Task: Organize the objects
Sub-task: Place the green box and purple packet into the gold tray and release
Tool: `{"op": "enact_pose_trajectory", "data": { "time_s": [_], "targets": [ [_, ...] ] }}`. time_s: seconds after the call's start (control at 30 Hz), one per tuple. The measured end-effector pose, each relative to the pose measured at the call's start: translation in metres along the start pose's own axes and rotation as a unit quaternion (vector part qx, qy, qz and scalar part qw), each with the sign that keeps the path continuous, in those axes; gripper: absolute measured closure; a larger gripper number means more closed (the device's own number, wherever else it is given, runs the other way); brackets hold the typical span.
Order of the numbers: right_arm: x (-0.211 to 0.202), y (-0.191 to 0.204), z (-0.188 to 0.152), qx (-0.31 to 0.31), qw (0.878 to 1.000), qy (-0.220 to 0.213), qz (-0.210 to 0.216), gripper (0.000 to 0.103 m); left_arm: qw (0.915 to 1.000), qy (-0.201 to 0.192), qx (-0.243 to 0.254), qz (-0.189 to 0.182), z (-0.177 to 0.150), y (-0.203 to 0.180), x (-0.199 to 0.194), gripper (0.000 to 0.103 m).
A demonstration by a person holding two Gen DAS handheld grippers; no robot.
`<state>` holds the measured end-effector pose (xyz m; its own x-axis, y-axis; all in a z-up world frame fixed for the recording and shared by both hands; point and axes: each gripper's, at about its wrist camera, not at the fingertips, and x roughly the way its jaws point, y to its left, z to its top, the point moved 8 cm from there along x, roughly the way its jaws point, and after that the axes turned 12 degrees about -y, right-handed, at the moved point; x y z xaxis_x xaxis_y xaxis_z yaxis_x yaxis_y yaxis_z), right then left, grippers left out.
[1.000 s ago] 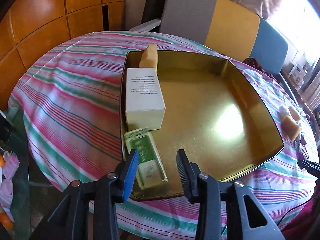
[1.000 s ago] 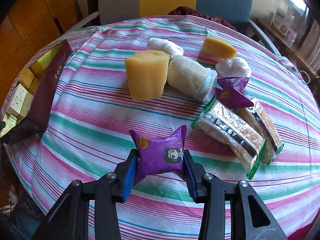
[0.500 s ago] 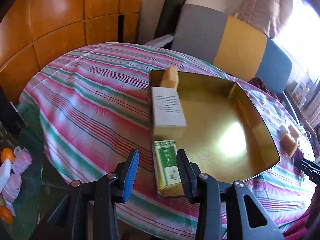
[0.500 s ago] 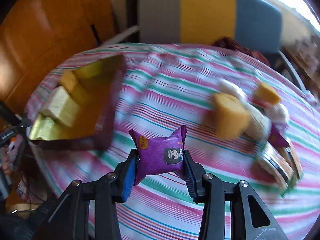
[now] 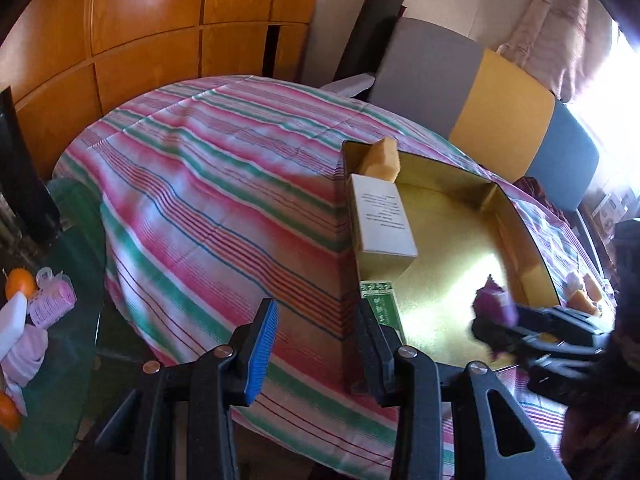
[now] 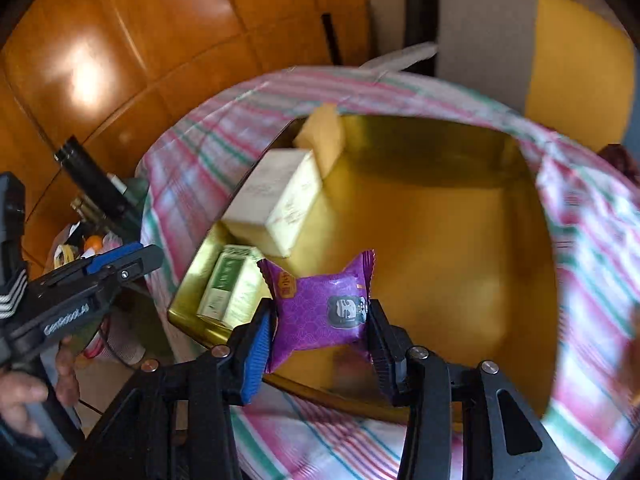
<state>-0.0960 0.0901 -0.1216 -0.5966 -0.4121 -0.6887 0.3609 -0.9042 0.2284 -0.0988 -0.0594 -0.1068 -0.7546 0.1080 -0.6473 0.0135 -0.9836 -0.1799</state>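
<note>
— While three items already line the tray [image 6: 532,208], how far along?
— Right hand-held gripper [image 6: 320,316] clamps a purple packet [image 6: 320,308] above it; left hand-held gripper [image 5: 316,344] gapes empty; snacks [image 5: 586,294] remain on the worktop [image 5: 208,184].

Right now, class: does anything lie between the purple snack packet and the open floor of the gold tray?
Nothing visible does. The right hand-held gripper holds the purple packet over the gold tray. The white box, green box and yellow sponge sit along its left side.
</note>
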Motion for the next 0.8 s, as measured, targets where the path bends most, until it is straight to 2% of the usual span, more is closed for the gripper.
{"op": "enact_pose_trajectory", "data": {
  "time_s": [0.13, 0.23, 0.33, 0.53, 0.8],
  "targets": [
    [0.022, 0.015, -0.017, -0.007, 0.999, 0.033, 0.024, 0.048, 1.0, 0.002, -0.003, -0.001, -0.002, 0.001, 0.001, 0.064],
    [0.024, 0.022, -0.021, 0.006, 0.998, 0.031, 0.049, 0.042, 1.0, 0.004, -0.005, -0.001, -0.005, 0.001, 0.002, 0.064],
    [0.02, 0.02, -0.02, 0.013, 0.998, 0.022, 0.049, 0.038, 1.0, 0.002, -0.002, -0.003, -0.005, -0.002, 0.001, 0.064],
    [-0.002, 0.009, -0.017, 0.03, 0.999, 0.002, 0.038, 0.034, 0.9999, -0.006, 0.015, -0.006, -0.003, -0.013, -0.005, 0.064],
    [-0.048, -0.023, -0.007, 0.045, 0.998, -0.053, -0.012, 0.021, 0.9979, -0.021, 0.057, -0.021, 0.004, -0.042, -0.016, 0.064]
  ]
}}
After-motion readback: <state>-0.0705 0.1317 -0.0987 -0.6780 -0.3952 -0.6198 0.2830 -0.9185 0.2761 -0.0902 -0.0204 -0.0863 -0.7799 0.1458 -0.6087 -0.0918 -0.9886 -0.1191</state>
